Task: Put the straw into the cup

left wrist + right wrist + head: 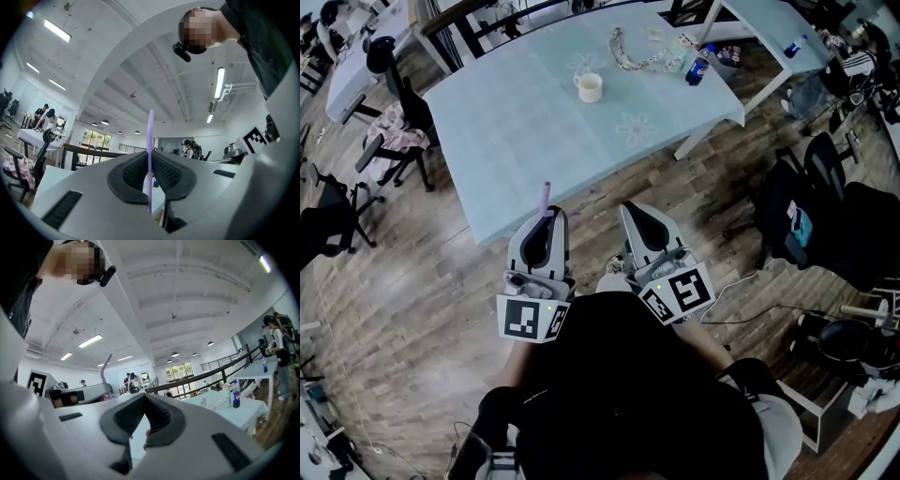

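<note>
A white cup (590,87) stands on the far half of the pale blue table (516,131). Both grippers are held close to my body, short of the table's near edge and pointing upward. My left gripper (542,225) is shut on a thin purple straw (547,197), which sticks up past the jaws. In the left gripper view the straw (150,140) runs upright between the dark pads of the left gripper (150,157). My right gripper (642,220) is shut, and the right gripper view shows nothing between the pads of the right gripper (145,399). The straw (107,369) also shows there, to the left.
A blue soda bottle (697,70) and some crumpled wrapping (642,58) lie on the table's far right. Office chairs stand left (398,122) and right (825,202) of the table on a wooden floor. A second table (769,33) lies beyond.
</note>
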Demonstrator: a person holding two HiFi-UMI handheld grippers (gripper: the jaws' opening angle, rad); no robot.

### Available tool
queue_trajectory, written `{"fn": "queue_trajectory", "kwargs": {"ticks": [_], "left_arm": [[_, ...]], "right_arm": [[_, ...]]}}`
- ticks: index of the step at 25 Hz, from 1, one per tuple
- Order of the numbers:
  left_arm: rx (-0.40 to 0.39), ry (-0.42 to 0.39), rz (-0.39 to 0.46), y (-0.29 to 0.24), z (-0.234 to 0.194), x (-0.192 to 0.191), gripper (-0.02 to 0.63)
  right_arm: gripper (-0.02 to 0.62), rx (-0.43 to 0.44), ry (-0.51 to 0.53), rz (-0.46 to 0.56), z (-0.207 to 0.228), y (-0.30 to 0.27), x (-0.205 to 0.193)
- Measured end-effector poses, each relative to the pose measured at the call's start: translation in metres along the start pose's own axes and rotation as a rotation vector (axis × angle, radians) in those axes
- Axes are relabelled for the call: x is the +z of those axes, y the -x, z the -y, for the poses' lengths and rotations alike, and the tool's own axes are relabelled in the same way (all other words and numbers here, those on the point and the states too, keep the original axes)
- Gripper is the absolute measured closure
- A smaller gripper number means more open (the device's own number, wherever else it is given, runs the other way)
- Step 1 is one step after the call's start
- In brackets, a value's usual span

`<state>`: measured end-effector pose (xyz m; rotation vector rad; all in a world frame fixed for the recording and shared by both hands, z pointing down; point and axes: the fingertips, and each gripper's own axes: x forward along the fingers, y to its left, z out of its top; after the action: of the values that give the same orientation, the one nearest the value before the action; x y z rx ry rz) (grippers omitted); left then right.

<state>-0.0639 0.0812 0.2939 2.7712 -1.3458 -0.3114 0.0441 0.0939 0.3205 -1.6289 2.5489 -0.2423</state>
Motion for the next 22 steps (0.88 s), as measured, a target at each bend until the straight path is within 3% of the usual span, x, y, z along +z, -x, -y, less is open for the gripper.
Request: {"fn": "queue_trajectory", "kwargs": {"ticks": [11, 22], "left_arm": [[0.008, -0.002, 0.016, -0.046, 0.032, -0.011, 0.575], [-0.04, 0.001, 0.006, -0.081, 0.045, -0.022, 0.575]], "right_arm": [[0.588, 0.021, 0.002, 0.007, 0.054, 0.004, 0.009], [0.588, -0.076, 0.0, 0.011, 0.099, 0.022, 0.013]]}}
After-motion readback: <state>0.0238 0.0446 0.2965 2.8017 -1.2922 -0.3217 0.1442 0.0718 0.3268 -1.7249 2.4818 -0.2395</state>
